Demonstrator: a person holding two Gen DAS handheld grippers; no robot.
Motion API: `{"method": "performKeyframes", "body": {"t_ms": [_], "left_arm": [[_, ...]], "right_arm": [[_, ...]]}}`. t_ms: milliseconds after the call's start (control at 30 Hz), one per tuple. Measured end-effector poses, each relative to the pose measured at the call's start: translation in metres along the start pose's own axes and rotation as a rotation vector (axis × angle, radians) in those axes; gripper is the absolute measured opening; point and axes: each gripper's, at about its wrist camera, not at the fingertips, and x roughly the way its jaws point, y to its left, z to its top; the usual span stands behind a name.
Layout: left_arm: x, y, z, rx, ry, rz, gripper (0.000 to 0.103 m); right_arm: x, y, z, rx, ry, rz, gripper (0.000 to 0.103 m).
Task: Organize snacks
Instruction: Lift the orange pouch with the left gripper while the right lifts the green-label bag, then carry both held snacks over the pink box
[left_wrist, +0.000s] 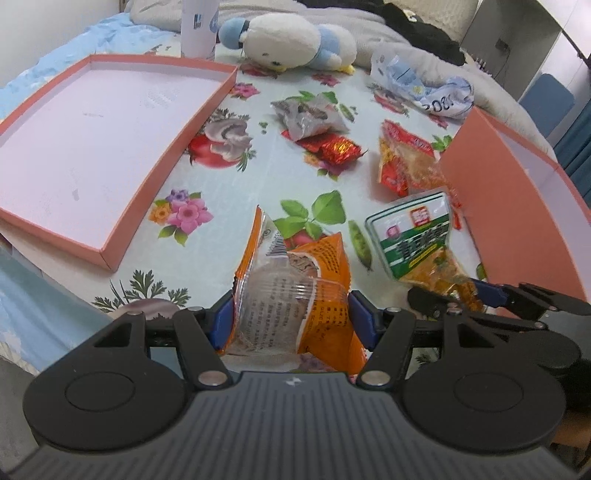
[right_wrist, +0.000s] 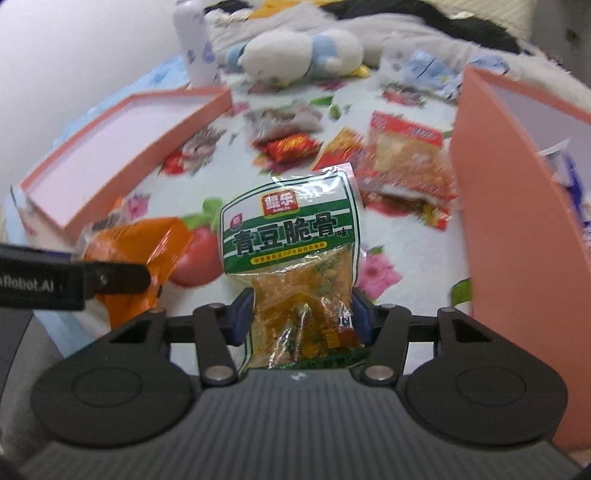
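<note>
Lying between right gripper (right_wrist: 301, 314) pads — green packet (right_wrist: 291, 236), seemingly.

The orange packet (left_wrist: 295, 280) and the green-labelled packet (right_wrist: 291, 236) are glossy, crinkled plastic film. At twelve o'clock the stuffed toy (left_wrist: 291, 44) looks soft and fuzzy. The shallow box lid (left_wrist: 22, 218) at ten o'clock is matt card; the flowered tablecloth (left_wrist: 207, 177) is smooth with a slight sheen.

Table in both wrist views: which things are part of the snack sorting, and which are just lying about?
Job:
orange snack packet, in left tool
green snack packet, in right tool
red foil snack
grey snack packet
red-orange snack packet
shallow pink tray
tall pink box

Lying about:
plush toy
white bottle
</note>
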Motion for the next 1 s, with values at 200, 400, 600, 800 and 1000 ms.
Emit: {"method": "performKeyframes", "body": {"t_ms": [200,400,600,800,1000], "left_arm": [[-0.027,-0.01,0.007,0.015,-0.029,-0.038,0.069],[-0.063,-0.023,0.014,0.049,-0.066,-0.063,0.069],[-0.096,-0.04,0.015,0.055,-0.121,-0.103,0.069],[-0.117,-0.059,0.012,0.085,-0.152,-0.137,0.069],[-0.129,-0.086,0.005,0.128,-0.159,-0.192,0.069]], "right_arm": [[-0.04,0.0,0.006,0.062,-0.062,0.005,0.057],[-0.091,0.007,0.007,0.086,-0.142,-0.017,0.057],[-0.134,0.004,0.004,0.127,-0.204,-0.063,0.057],[-0.165,-0.006,-0.006,0.177,-0.232,-0.118,0.057],[-0.187,-0.021,-0.021,0.217,-0.238,-0.188,0.057]]}}
